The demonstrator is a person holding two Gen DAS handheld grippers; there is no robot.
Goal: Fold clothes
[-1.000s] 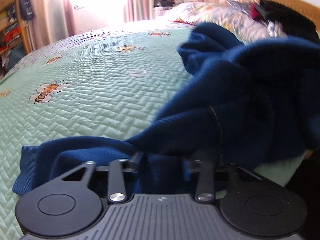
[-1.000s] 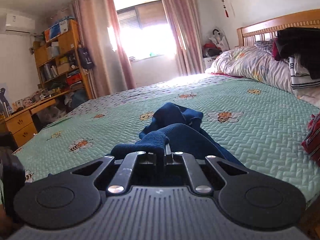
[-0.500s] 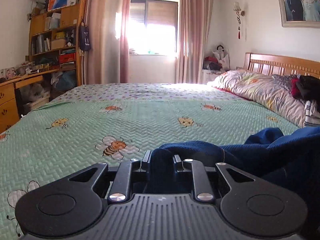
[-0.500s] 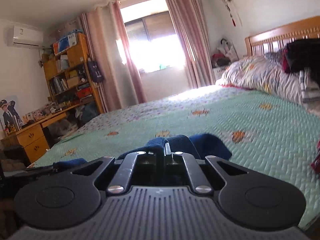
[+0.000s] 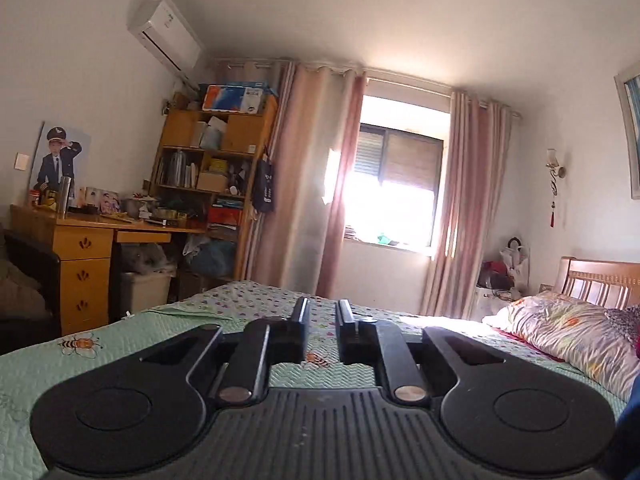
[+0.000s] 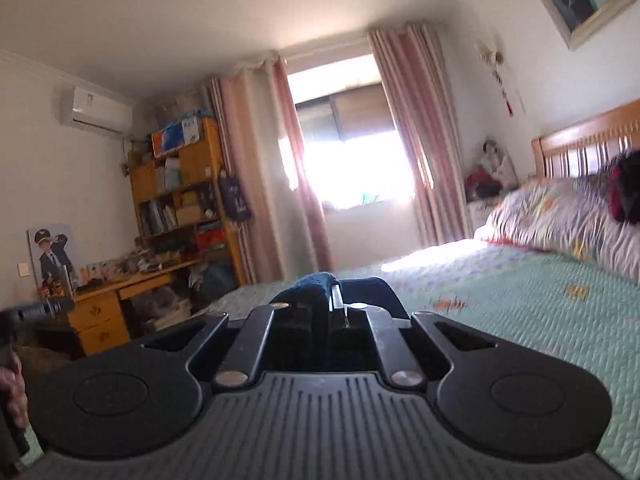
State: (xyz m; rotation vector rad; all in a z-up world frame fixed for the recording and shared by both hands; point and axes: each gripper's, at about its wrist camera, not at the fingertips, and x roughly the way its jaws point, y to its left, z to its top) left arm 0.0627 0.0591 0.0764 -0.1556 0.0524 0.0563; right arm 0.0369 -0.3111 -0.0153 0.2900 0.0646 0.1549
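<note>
The navy blue sweater point(image 6: 316, 283) bulges up between the tips of my right gripper point(image 6: 334, 300), which is shut on a fold of it above the green bee-print quilt point(image 6: 520, 320). The rest of the garment hangs out of sight below. My left gripper point(image 5: 322, 314) points level across the bed, and its jaws are opening with nothing between them; the quilt point(image 5: 120, 364) shows through the gap. A strip of navy fabric point(image 5: 629, 420) shows at the far right edge of the left wrist view. A hand point(image 6: 12, 380) at the left edge of the right wrist view holds the other gripper's handle.
A patterned pillow point(image 5: 568, 334) and a wooden headboard point(image 5: 600, 280) lie at the right end of the bed. Dark clothes point(image 6: 626, 188) are piled by the headboard. A wooden desk point(image 5: 84, 240) and a bookshelf point(image 5: 208, 168) stand past the bed's left side.
The left gripper has let the navy fabric out of its jaws, risen and swung up from the bed toward the room. The right gripper has lifted with the sweater still in it.
</note>
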